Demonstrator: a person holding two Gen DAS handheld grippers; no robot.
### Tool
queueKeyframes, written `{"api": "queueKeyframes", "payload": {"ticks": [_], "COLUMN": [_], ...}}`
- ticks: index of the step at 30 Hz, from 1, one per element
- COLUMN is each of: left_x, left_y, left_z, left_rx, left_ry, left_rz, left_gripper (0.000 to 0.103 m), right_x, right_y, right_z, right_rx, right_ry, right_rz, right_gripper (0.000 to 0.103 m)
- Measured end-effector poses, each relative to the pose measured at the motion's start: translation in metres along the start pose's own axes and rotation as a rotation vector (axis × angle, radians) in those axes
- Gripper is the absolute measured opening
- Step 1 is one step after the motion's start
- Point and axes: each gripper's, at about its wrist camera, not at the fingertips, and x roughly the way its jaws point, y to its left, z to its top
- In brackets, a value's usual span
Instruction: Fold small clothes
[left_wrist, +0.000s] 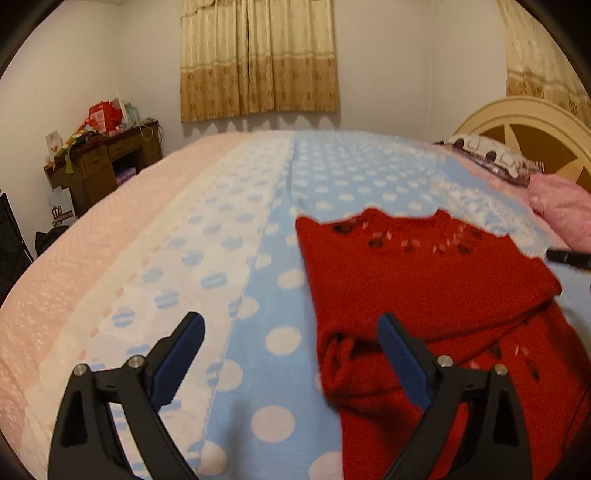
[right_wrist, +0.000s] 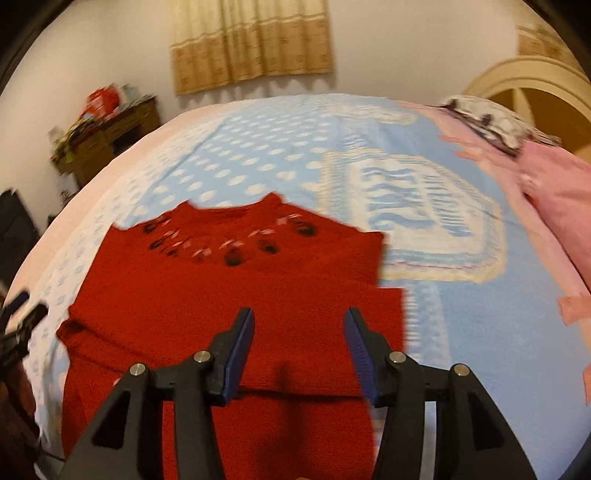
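Dotted blanket (left_wrist: 273, 258); red sweater (right_wrist: 229, 295) folded (both jaws empty, apart).

- It was a home bedroom.
- A bed (left_wrist: 110, 236) with a polka-dot blanket (left_wrist: 280, 229) and headboard (left_wrist: 524, 125) filled it.
- Curtains (left_wrist: 258, 59) hung behind; a cluttered desk (left_wrist: 107, 158) stood in the corner.

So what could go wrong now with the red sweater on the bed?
1. Both grippers, left and right, have open jaws holding nothing, so the folded red sweater could spring open.
2. Its bunched sleeve near the left gripper may leave the fold uneven.
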Motion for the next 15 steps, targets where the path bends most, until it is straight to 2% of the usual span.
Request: {"api": "queueKeyframes", "payload": {"ticks": [5, 13, 15], "left_x": [0.021, 0.068, 0.076], "left_y": [-0.009, -0.008, -0.006], "left_z": [0.012, 0.003, -0.003], "left_rx": [0.024, 0.050, 0.056], "left_ry": [0.002, 0.103, 0.127], "left_rz": [0.035, 0.105, 0.102], "left_gripper": [0.099, 0.099, 0.101], "right_x": [0.023, 0.046, 0.050], "right_y": [0.009, -0.012, -0.017], "right_z": [-0.002, -0.013, -0.015], "right_rx": [-0.024, 0.006, 0.017], "right_ry": [0.036, 0.083, 0.093], "right_rz": [-0.016, -0.065, -0.067], "right_gripper": [0.052, 0.052, 0.052]}}
